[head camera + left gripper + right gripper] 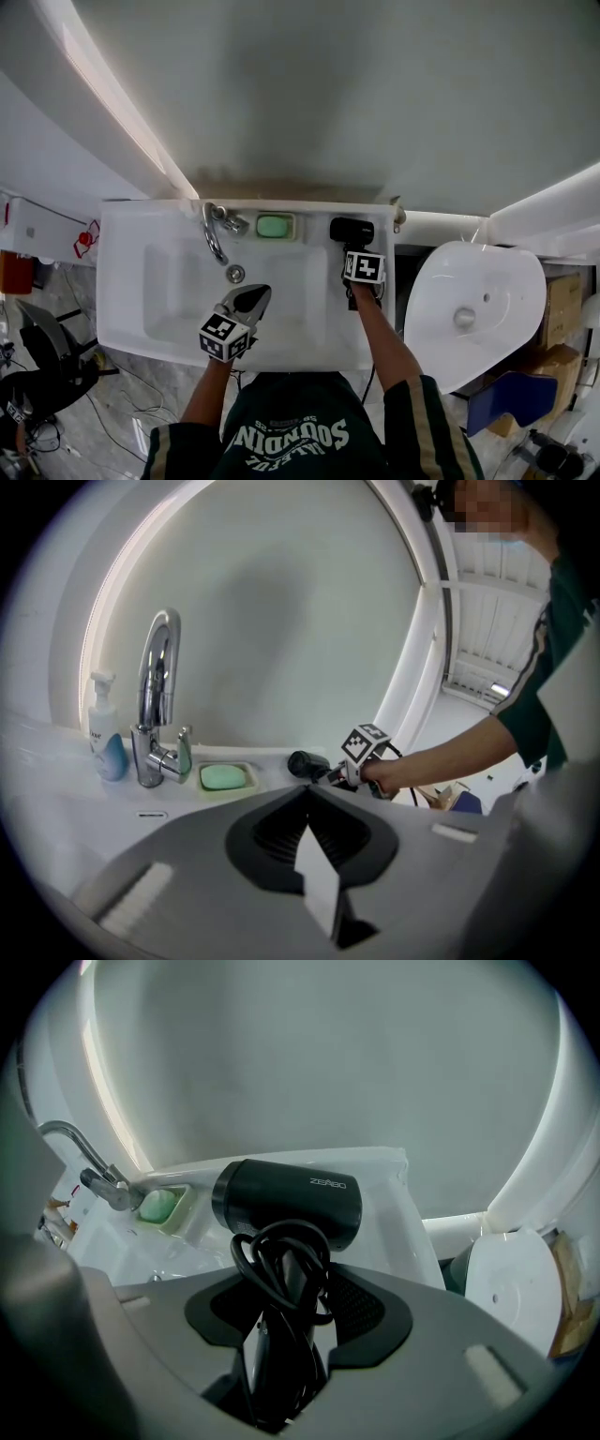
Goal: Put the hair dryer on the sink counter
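**Sink desk (117, 272) seen from above.** My right tool (354, 251) is at the back right corner. Its 2 jaws pinch the handle (279, 1354) of the black hair dryer (352, 230), and the cord (281, 1260) is wound round that handle in loops. The barrel (291, 1206) lies crosswise just beyond the jaw tips, over the rear ledge of the desk. It is right of the green soap (274, 226) in its dish (293, 226) and well right of the faucet (214, 234). I cannot tell whether the barrel touches the surface. My left tool (246, 305) hangs over the basin (178, 281) near the drain (235, 273), its 2 jaws pressed together with nothing between them. A white toilet (478, 300) stands right of the desk.
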A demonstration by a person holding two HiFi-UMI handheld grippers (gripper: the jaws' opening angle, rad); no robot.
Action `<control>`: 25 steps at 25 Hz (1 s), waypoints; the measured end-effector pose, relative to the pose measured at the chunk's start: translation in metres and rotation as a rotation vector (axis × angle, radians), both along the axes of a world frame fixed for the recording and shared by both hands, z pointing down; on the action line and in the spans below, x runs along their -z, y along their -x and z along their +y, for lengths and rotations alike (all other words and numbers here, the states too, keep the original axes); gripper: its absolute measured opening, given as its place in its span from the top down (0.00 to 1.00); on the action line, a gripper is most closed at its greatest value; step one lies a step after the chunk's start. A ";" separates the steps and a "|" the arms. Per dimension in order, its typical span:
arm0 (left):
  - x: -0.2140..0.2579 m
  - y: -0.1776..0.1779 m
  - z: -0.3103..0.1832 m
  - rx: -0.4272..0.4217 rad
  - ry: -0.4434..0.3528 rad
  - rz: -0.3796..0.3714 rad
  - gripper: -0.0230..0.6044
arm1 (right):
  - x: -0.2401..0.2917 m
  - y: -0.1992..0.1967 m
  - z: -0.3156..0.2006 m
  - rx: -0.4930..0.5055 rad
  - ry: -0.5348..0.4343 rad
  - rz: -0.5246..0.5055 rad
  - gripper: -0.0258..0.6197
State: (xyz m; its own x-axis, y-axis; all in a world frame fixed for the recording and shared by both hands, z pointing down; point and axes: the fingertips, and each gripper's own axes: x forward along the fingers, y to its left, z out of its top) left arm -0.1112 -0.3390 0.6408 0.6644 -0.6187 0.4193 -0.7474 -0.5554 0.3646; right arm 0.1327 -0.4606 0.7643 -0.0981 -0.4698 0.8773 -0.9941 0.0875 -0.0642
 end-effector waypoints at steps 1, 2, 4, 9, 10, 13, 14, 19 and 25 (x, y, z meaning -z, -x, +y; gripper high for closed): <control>0.000 0.001 0.000 0.002 0.001 0.000 0.88 | 0.000 0.000 -0.001 -0.001 -0.005 0.010 0.65; 0.000 0.001 0.001 0.006 0.001 0.000 0.88 | -0.001 0.000 -0.002 -0.004 -0.008 0.017 0.65; 0.000 0.002 0.000 0.012 0.000 0.001 0.88 | -0.001 0.000 -0.004 -0.008 -0.011 0.026 0.65; -0.001 0.005 0.003 0.013 0.006 -0.002 0.88 | -0.001 0.004 -0.005 -0.014 -0.010 0.032 0.65; -0.002 0.005 0.003 0.013 0.007 -0.002 0.88 | -0.001 0.004 -0.004 -0.017 -0.007 0.029 0.65; -0.001 0.006 0.003 0.014 0.006 -0.001 0.88 | -0.003 0.006 -0.003 -0.012 -0.002 0.026 0.65; -0.001 0.006 0.004 0.014 0.005 0.001 0.88 | -0.003 0.007 -0.002 -0.005 -0.004 0.029 0.64; 0.001 0.006 0.008 0.009 0.002 0.002 0.88 | -0.002 0.010 0.001 0.003 -0.015 0.025 0.64; 0.003 0.004 0.015 -0.009 -0.005 0.005 0.88 | 0.006 0.014 0.014 0.006 -0.025 -0.012 0.64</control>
State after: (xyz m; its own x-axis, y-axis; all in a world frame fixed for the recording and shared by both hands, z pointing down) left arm -0.1148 -0.3240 0.6381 0.6721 -0.6145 0.4131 -0.7404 -0.5641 0.3655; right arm 0.1190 -0.4464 0.7581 -0.1114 -0.4912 0.8639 -0.9927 0.0954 -0.0737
